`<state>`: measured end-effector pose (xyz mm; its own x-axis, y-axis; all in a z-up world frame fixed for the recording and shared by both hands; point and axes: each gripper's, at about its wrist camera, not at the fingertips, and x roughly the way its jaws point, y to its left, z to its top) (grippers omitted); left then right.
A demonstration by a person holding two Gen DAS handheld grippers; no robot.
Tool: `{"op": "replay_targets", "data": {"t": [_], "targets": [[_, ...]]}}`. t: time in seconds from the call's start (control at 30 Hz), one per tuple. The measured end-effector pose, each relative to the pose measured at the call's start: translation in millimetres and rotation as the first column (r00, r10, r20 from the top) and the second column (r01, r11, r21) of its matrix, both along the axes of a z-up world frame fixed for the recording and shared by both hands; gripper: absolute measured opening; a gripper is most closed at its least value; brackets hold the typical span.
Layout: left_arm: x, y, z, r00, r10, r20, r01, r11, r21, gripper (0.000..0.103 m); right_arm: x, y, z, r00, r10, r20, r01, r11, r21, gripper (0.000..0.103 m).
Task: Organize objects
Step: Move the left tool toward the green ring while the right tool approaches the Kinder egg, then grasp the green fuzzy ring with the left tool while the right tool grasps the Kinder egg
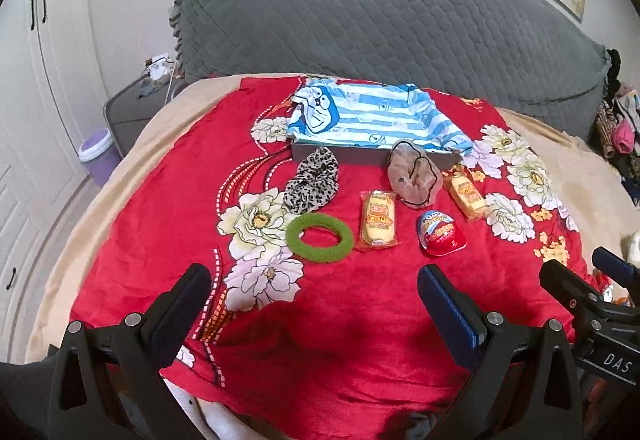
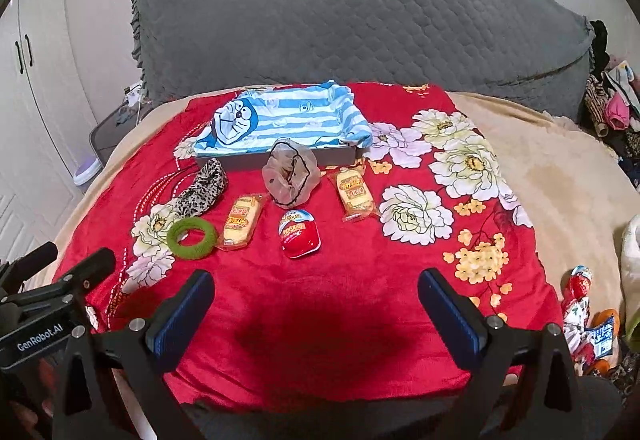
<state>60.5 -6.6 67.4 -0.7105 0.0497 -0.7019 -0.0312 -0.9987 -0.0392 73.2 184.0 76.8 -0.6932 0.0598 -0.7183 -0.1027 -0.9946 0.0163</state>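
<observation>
On a red floral blanket (image 1: pixel 168 207) lie a green hair ring (image 1: pixel 319 238) (image 2: pixel 192 238), a leopard scrunchie (image 1: pixel 313 179) (image 2: pixel 202 188), a sheer brown scrunchie (image 1: pixel 414 175) (image 2: pixel 291 175), two yellow snack cakes (image 1: pixel 378 220) (image 1: pixel 467 196) (image 2: pixel 240 222) (image 2: pixel 355 194) and a red egg-shaped sweet (image 1: pixel 441 234) (image 2: pixel 299 234). Behind them a grey tray (image 1: pixel 340 155) (image 2: pixel 336 155) is lined with blue striped cartoon cloth. My left gripper (image 1: pixel 314 294) and right gripper (image 2: pixel 316 294) are both open and empty, hovering near the blanket's front edge.
A grey quilted headboard (image 1: pixel 380 11) stands behind the bed. A purple bin (image 1: pixel 98 155) and a dark side table (image 1: pixel 132 111) are at the left. Clothes are piled at the far right (image 2: pixel 612 107). Loose snack wrappers (image 2: pixel 588 324) lie at the right edge.
</observation>
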Motion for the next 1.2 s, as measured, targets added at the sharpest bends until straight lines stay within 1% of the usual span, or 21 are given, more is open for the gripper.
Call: {"op": "replay_targets", "data": {"t": [0.1, 0.2, 0.37, 0.43, 0.57, 0.77, 0.9, 1.0, 1.2], "targets": [[-5.6, 0.3, -5.3, 1.0, -0.005, 0.015, 0.005, 1.0, -0.001, 0.103, -6.5, -1.3, -5.9, 1.0, 0.005, 0.02, -0.005, 1.0, 0.011, 0.103], [-13.2, 1.7, -15.5, 0.999, -0.011, 0.031, 0.012, 1.0, -0.019, 0.103, -16.4, -2.5, -15.5, 0.999, 0.007, 0.047, -0.009, 1.0, 0.026, 0.103], [-33.5, 0.8, -37.9, 0.996, -0.013, 0.091, 0.014, 1.0, -0.009, 0.103, -35.6, 0.3, -31.9, 0.996, 0.005, 0.092, -0.006, 1.0, 0.005, 0.103], [-43.8, 0.3, -46.6, 0.994, -0.013, 0.108, 0.014, 1.0, -0.016, 0.103, -44.9, 1.7, -39.3, 0.994, 0.005, 0.112, -0.005, 1.0, 0.001, 0.103], [-63.0, 1.0, -62.9, 0.99, -0.015, 0.137, 0.019, 1.0, -0.024, 0.103, -60.7, 1.8, -51.6, 0.991, 0.007, 0.135, -0.011, 1.0, 0.026, 0.102], [-88.6, 1.9, -89.9, 0.982, -0.03, 0.187, 0.036, 0.999, -0.025, 0.103, -82.4, 2.1, -67.1, 0.987, 0.02, 0.159, -0.024, 0.999, 0.023, 0.102], [-103.2, -0.7, -101.6, 0.98, -0.019, 0.199, 0.023, 1.0, -0.015, 0.103, -93.7, -0.6, -74.4, 0.985, 0.03, 0.17, -0.034, 0.999, 0.022, 0.102], [-113.5, -2.3, -108.6, 0.978, -0.014, 0.206, 0.02, 0.999, -0.027, 0.103, -104.1, -1.2, -81.2, 0.983, 0.03, 0.182, -0.037, 0.999, 0.036, 0.102], [-124.3, 2.0, -123.2, 0.975, -0.038, 0.22, 0.05, 0.998, -0.048, 0.103, -120.3, 0.8, -95.3, 0.978, 0.022, 0.207, -0.029, 0.999, 0.032, 0.102]]}}
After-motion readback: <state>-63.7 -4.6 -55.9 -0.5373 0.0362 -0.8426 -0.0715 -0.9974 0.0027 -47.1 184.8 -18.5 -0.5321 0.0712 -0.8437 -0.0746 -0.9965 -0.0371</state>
